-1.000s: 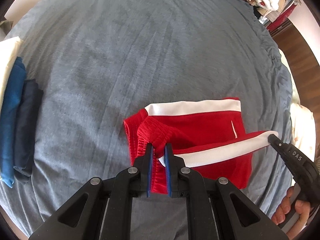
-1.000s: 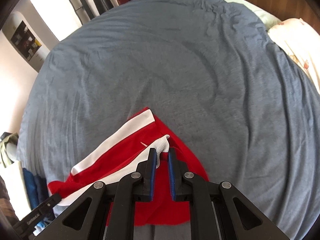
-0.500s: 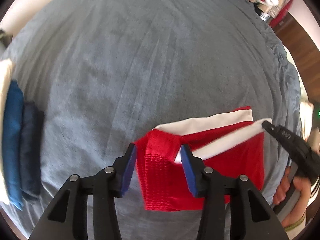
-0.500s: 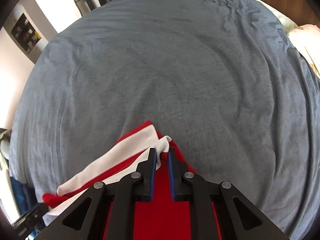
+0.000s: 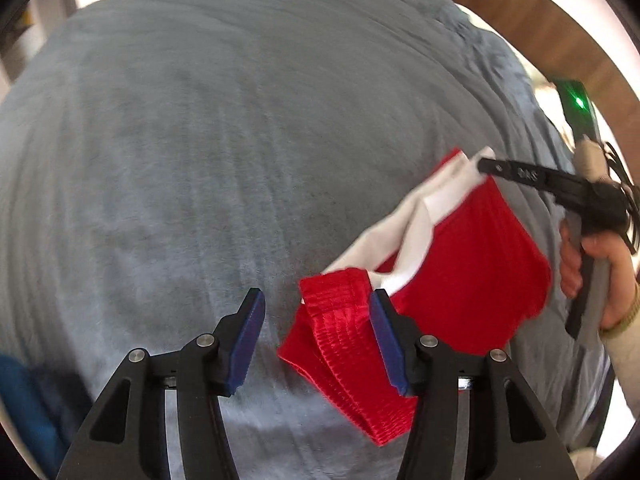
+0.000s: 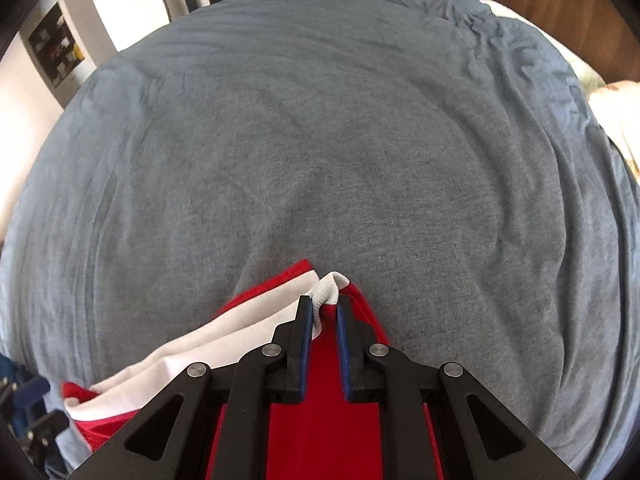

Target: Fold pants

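Covering nearly the whole of both views, the bed point(image 6: 320, 140) in its grey sheet carries the red pants point(image 5: 472, 256), which lie folded toward four o'clock in the left wrist view, white side stripes on the far edge. The left hand-held gripper point(image 5: 316, 336) has just been opening and now stands apart, the ribbed waistband point(image 5: 340, 332) lying loose between its jaws and brushing the right-hand pad without being pinched. The right hand-held gripper point(image 6: 323, 320) is clamped tight on the white-striped corner of the pants point(image 6: 320, 420), seen at six o'clock in its own view. The fold looks nearly laid; the sensible finish, I judge, is to let the right corner down square onto the layer beneath before releasing, and to draw the left jaws straight back so the waistband is not dragged askew.
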`<state>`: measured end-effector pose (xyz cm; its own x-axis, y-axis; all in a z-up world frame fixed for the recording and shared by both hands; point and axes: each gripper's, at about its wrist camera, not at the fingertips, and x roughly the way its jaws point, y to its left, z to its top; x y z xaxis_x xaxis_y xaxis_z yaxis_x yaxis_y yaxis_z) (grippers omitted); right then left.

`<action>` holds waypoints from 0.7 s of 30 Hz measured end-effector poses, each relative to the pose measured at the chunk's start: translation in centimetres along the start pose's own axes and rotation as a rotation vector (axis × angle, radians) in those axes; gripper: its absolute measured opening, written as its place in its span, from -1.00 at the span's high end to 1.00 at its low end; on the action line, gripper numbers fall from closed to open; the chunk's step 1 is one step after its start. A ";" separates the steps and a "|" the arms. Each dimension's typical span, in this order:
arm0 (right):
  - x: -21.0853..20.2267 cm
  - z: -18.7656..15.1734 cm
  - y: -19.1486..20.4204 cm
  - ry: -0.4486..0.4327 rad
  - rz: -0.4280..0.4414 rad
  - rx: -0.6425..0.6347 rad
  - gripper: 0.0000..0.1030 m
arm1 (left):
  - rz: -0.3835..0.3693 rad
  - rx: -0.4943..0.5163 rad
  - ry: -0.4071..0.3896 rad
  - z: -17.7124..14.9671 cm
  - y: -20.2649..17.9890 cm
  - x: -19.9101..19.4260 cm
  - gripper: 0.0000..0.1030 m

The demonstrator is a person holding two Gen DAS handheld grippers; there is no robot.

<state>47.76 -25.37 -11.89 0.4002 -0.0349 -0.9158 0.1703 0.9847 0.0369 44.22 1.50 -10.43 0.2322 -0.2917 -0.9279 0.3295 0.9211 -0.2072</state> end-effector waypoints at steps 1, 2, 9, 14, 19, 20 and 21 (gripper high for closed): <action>0.0 -0.1 0.1 -0.003 -0.009 -0.001 0.75 | -0.008 0.035 0.008 -0.1 0.1 0.1 -0.02; 0.0 -0.3 0.2 -0.004 -0.017 -0.002 0.75 | -0.010 0.063 0.006 -0.2 0.0 0.1 -0.02; 0.9 -0.2 0.9 -0.026 -0.071 -0.014 0.75 | -0.016 0.147 -0.017 0.0 0.3 1.2 -0.02; 1.7 -0.2 0.2 -0.025 -0.092 0.022 0.75 | -0.073 0.128 -0.038 0.7 0.6 2.7 -0.01; 2.0 -0.5 0.2 -0.025 -0.094 0.023 0.75 | -0.150 0.073 -0.033 1.2 1.4 4.7 0.03; 2.1 -0.5 0.2 -0.026 -0.096 0.022 0.75 | -0.158 0.065 -0.033 1.2 1.5 4.9 0.04; 2.2 -0.5 0.2 -0.027 -0.097 0.020 0.75 | -0.167 0.056 -0.033 1.2 1.6 5.1 0.05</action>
<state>48.24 -25.16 -14.04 0.4048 -0.1349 -0.9044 0.2276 0.9728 -0.0433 47.06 1.22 -15.08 0.1995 -0.4490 -0.8709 0.4166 0.8434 -0.3394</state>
